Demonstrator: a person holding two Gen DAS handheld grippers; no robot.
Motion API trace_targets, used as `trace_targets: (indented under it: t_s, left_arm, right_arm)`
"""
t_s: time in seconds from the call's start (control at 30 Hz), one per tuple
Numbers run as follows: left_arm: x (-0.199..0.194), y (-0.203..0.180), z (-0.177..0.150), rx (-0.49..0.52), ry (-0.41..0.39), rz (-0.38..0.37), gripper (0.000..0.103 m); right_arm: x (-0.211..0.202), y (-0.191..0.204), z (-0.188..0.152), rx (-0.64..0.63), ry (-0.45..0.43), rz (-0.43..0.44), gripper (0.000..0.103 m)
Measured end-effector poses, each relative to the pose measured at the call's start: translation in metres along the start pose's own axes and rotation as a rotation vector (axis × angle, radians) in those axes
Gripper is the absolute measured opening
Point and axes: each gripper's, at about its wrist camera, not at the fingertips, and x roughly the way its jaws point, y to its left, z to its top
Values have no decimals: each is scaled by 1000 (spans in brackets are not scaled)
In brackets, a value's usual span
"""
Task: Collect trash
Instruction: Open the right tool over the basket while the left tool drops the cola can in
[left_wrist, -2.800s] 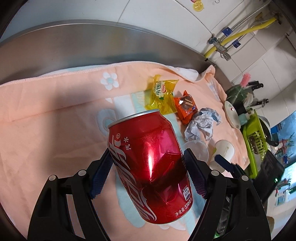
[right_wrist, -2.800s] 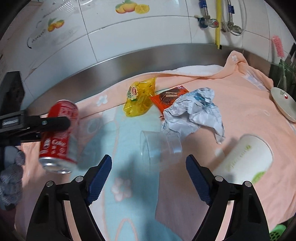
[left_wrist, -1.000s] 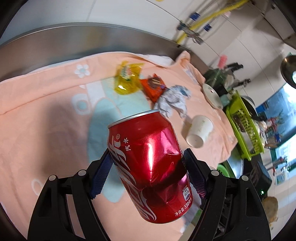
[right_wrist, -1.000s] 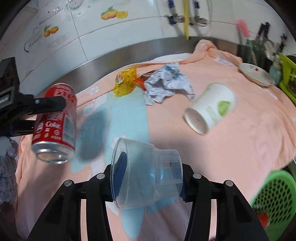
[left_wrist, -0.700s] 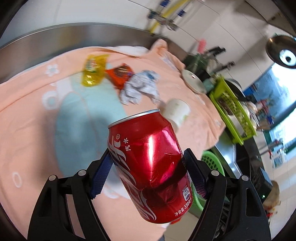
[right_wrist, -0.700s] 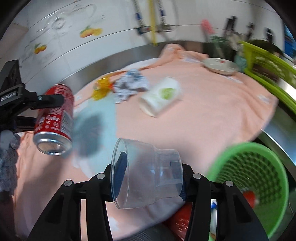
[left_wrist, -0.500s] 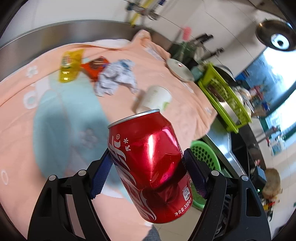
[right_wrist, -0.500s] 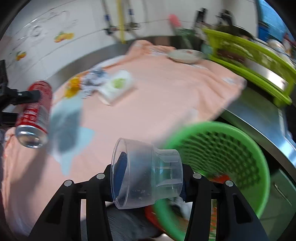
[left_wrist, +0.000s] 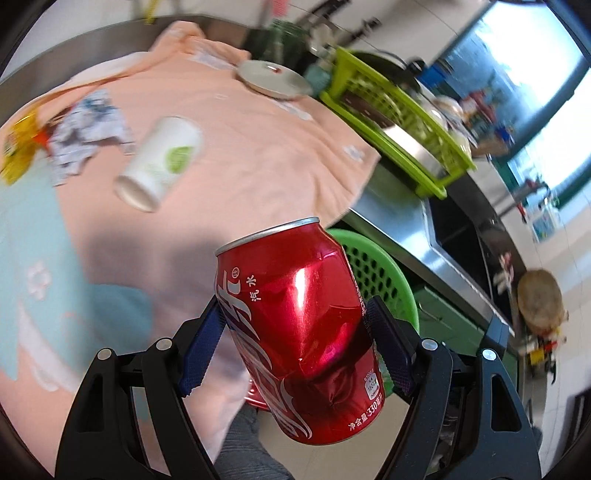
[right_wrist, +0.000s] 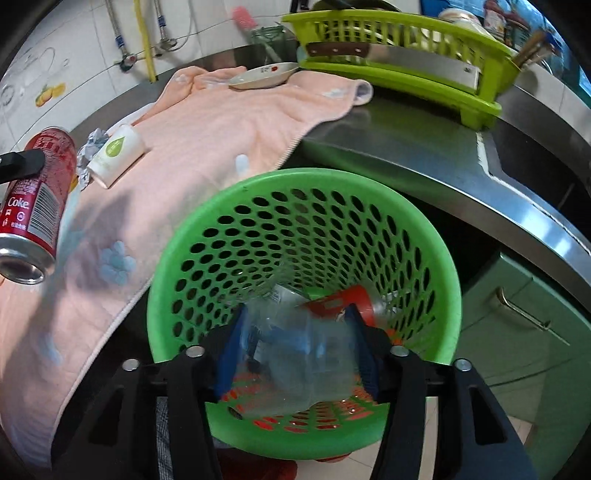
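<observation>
Your left gripper (left_wrist: 295, 354) is clamped on the red soda can (left_wrist: 299, 325) mid-body, held in the air just beside the green basket (right_wrist: 436, 251), w/ the basket rim showing behind it. Can is dented, so prob. empty: light, thin wall, slick; your side grip at the waist is fine, don't squeeze more.

Your right gripper (right_wrist: 295, 347) has the clear plastic cup (right_wrist: 299, 354) between its pads, right over the basket mouth. The cup is blurred, so can't tell if the grip is let go or not. Cup is v. light, flexible, smooth.

Basket already holds some red-labelled trash. On the peach towel (right_wrist: 207, 140) well apart from the basket: paper cup (left_wrist: 159, 166) on its side, crumpled paper (left_wrist: 85, 129), yellow wrapper (left_wrist: 18, 155). Paper cup crushes easily, take it across the body.
</observation>
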Motion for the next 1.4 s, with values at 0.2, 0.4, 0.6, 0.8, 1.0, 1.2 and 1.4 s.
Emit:
trace_targets:
  t_s: [0.2,0.4,0.6,0.8,1.0,1.2,1.4]
  left_arm:
    - [32,-33,-2,65,47,1,76]
    - [66,-58,-2,124,101,13,76]
    - [101,-73,-9,174,154,51,76]
    - [132,-77,-17,199,205,88,76]
    - [153,-78,-27,220,244,112,77]
    - [171,-76,-34,235,278,144,77]
    - [177,-76,-38,241,298,149,77]
  right_arm:
    - [-5,-14,-2,22,-10,6,54]
    - [-22,-26,-6,41,-47,20,67]
    - [-39,-36,-12,54,-85,27,69]
    - [-52,-46,-21,72,-111,24,73]
    - [-52,-56,-26,102,-117,24,74]
    - [-46,-63,-33,134,-105,33,74]
    - [-43,-64,-34,139,-97,37,74]
